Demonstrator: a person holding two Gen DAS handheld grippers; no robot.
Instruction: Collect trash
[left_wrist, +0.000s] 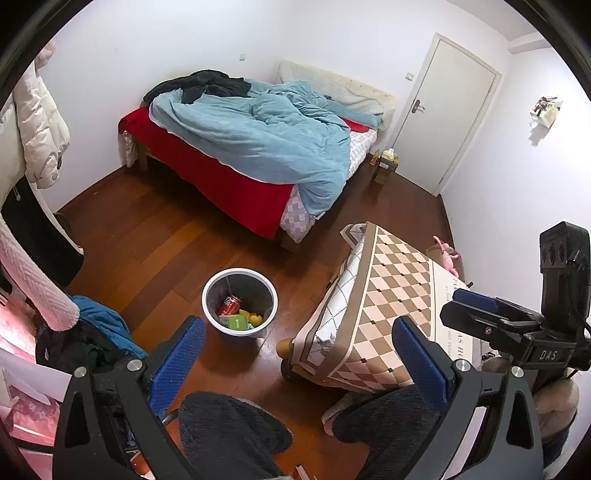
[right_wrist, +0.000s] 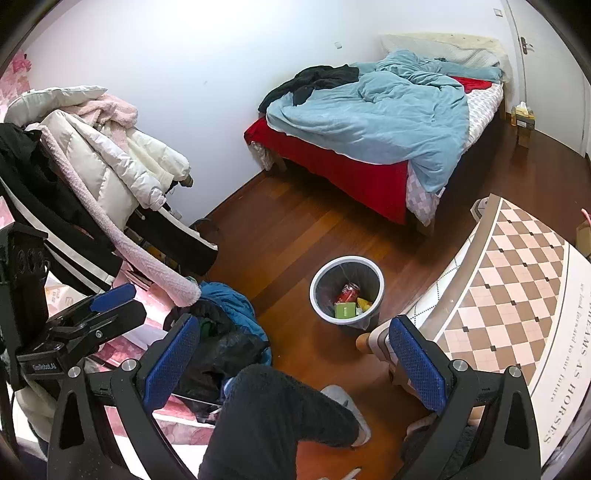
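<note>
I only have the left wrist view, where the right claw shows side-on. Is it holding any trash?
Observer: No. The right claw is open, with nothing between its fingers.
Reviewer: The tablecloth lettering is cut off for me. What does it say?
Observer: The tablecloth reads "DREAMS AS HORSES".
Reviewer: What hangs under the white coat?
Observer: Below the white coat hangs a black jacket with white stripes.

Right gripper (right_wrist: 295, 360) agape, empty, above wood floor (right_wrist: 280, 236); trash bin (right_wrist: 346, 291) holds litter.
</note>
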